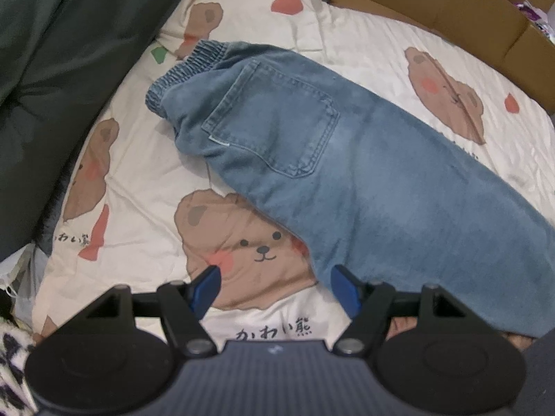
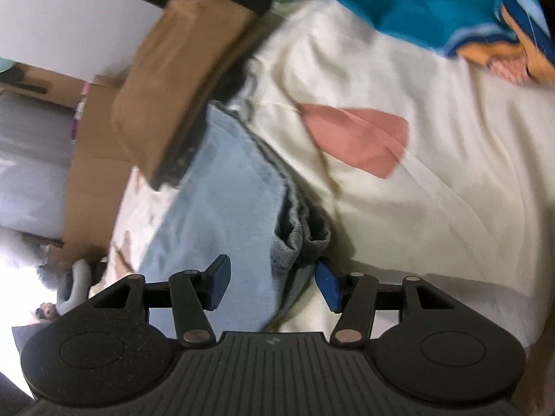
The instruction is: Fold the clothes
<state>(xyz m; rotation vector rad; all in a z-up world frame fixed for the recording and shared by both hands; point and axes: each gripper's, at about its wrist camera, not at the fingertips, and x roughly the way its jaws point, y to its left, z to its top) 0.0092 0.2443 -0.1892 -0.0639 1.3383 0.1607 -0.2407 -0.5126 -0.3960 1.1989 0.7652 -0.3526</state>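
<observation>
In the left wrist view the left gripper (image 1: 274,284) hung over the bed sheet (image 1: 138,159) with its jaws wide and nothing between them; the jeans (image 1: 312,145) lay flat ahead of the jaws, folded lengthwise with the back pocket up, the elastic waistband far ahead and to the left, and the near edge of the denim just beside the right-hand jaw. The risk here, as I judged it, was that a closing pinch would gather the printed sheet along with the denim, since the jaws stood mostly over the bear print rather than the cloth. A dark green blanket (image 1: 52,69) lay well to the left and a cardboard box (image 1: 468,17) far ahead and to the right, neither in the way. In the right wrist view, which was blurred, the right gripper (image 2: 274,284) had its jaws partly apart around the layered hem end of the jeans (image 2: 225,201); the pads did not appear to press on it, though the blur left that uncertain. A grab could catch only some layers and let the leg splay. A folded brown garment (image 2: 180,79) lay ahead and left on the denim and could drag along; teal cloth (image 2: 416,0) lay far ahead and to the right.
</observation>
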